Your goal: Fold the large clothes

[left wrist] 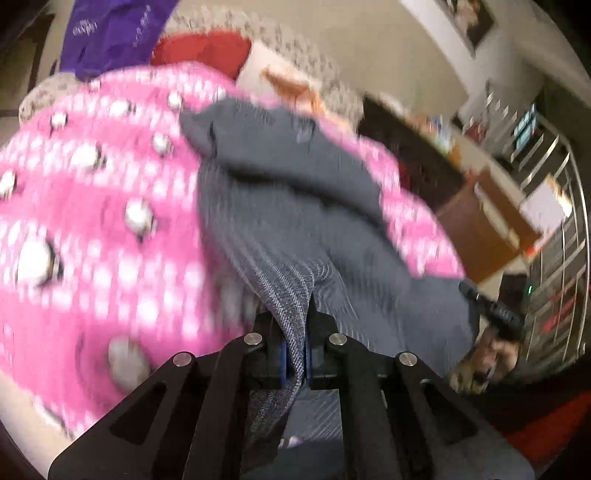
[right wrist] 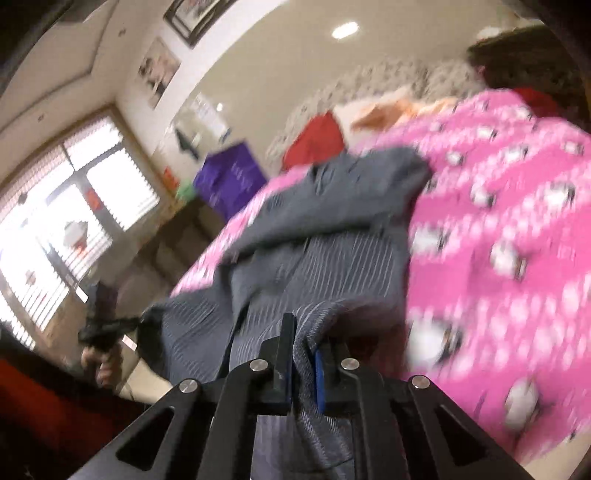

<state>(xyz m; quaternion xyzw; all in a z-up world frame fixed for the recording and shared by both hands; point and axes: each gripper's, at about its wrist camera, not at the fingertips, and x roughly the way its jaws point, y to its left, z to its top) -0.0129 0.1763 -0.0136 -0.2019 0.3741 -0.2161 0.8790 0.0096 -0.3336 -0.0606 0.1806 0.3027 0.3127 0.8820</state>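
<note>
1. Nearest in the left wrist view, the left gripper (left wrist: 295,354) has its fingers pressed together on a bunched edge of the grey garment (left wrist: 295,192), with the blue pads (left wrist: 283,362) squeezing the ribbed cloth between them. The pinch likely sits on a hem or corner so that edge can be carried as one piece.
2. Nearest in the right wrist view, the right gripper (right wrist: 303,373) likewise pinches a fold of the grey garment (right wrist: 317,229); cloth fills the gap between its fingers, a little looser on the blue-pad side.
3. Each gripper holds its own part of the same edge, apart from the other, so the cloth hangs spread between them. That suits a two-corner lift for a fold, as I judge it.
4. Both cameras tilt steeply and the pictures are blurred, so the exact height of each hand cannot be told. The right gripper (left wrist: 495,314) shows at the far right of the left view, gripped by a hand (left wrist: 484,365).
5. Farther out, the rest of the grey garment drapes over a pink patterned blanket (left wrist: 92,229).
6. Beyond lie a red cloth (left wrist: 203,50) and a purple bag (left wrist: 110,29), well apart from the grippers.
</note>
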